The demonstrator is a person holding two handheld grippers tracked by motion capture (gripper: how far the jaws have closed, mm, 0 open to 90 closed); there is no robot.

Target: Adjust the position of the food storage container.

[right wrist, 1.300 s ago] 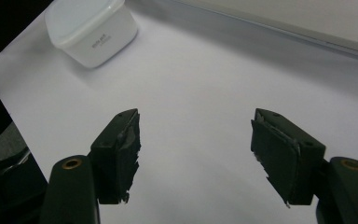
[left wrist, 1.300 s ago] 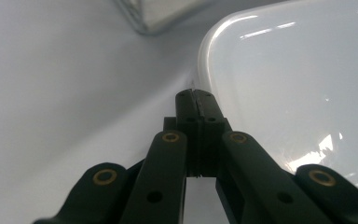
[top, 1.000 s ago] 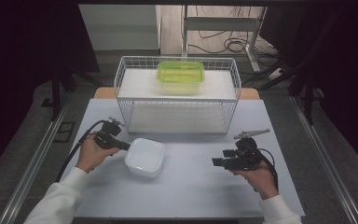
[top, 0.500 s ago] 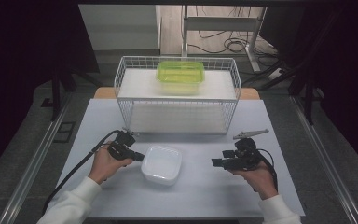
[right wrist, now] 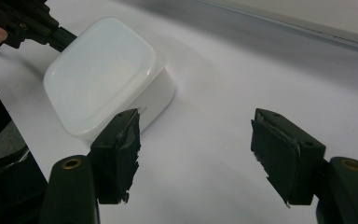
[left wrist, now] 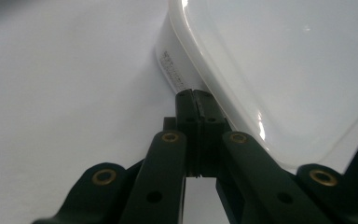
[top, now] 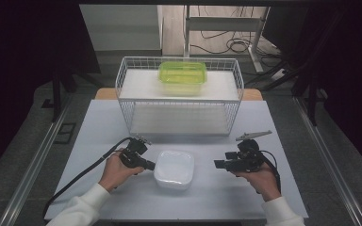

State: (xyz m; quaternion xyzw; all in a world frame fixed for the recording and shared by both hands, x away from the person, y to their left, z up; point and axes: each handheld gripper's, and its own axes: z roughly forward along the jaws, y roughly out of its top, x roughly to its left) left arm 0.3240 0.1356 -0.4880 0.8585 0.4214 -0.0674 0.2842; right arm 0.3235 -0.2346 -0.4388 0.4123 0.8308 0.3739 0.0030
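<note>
A white lidded container [top: 174, 169] lies on the white table between my two grippers. My left gripper [top: 151, 165] is shut with nothing between its jaws. In the left gripper view its closed tips [left wrist: 196, 99] touch the container's side wall [left wrist: 172, 65] just under the lid rim. My right gripper [top: 219, 165] rests to the right of the container, apart from it and pointing toward it. Its jaws stand open with only bare table between them [right wrist: 196, 140]. The container [right wrist: 102, 74] lies ahead of them on the left, with the left gripper [right wrist: 58, 39] at its far edge.
A white wire basket [top: 179, 101] stands at the back of the table with a green lidded container [top: 182, 75] on its upper shelf. A black cable [top: 82, 176] trails from the left gripper off the front left. Table edges run close on both sides.
The left gripper has moved right and slightly nearer the front edge, and the white container has slid right ahead of it. The right gripper has stayed in place.
</note>
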